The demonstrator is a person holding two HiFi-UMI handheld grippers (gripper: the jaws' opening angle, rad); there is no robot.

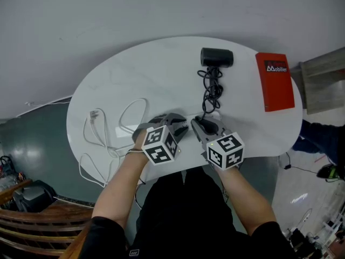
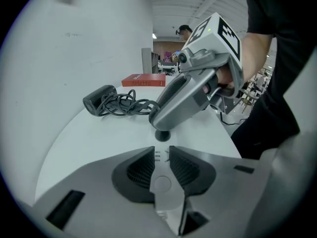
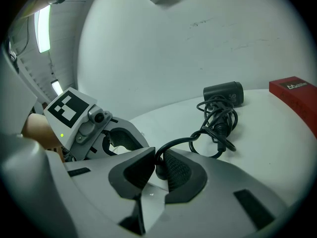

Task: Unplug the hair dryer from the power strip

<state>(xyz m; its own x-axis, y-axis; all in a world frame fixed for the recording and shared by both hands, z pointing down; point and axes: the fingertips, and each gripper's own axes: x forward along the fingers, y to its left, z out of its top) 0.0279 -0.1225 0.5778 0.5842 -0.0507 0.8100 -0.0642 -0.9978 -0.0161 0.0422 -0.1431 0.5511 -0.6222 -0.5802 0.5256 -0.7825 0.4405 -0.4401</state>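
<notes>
**A:** 2 grips set?

**B:** Yes: left gripper [image 2: 161, 150] has its jaws clamped on the power strip [image 2: 161, 184]; right gripper [image 3: 158, 153] has its jaws pinching the rigid plug [image 3: 159, 168] in it.

**A:** And the hair dryer [image 1: 216, 57]?

**B:** Beyond the power strip on the tabletop [image 1: 135, 74]. Its cord [image 1: 211, 90] looks limp, so pull the plug.

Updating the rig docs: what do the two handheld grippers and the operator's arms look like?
Both the left gripper and right gripper have smooth grey moulded bodies and dark ribbed pads on the jaws. Each carries a white cube with black square markers. The person wears black short sleeves.
</notes>
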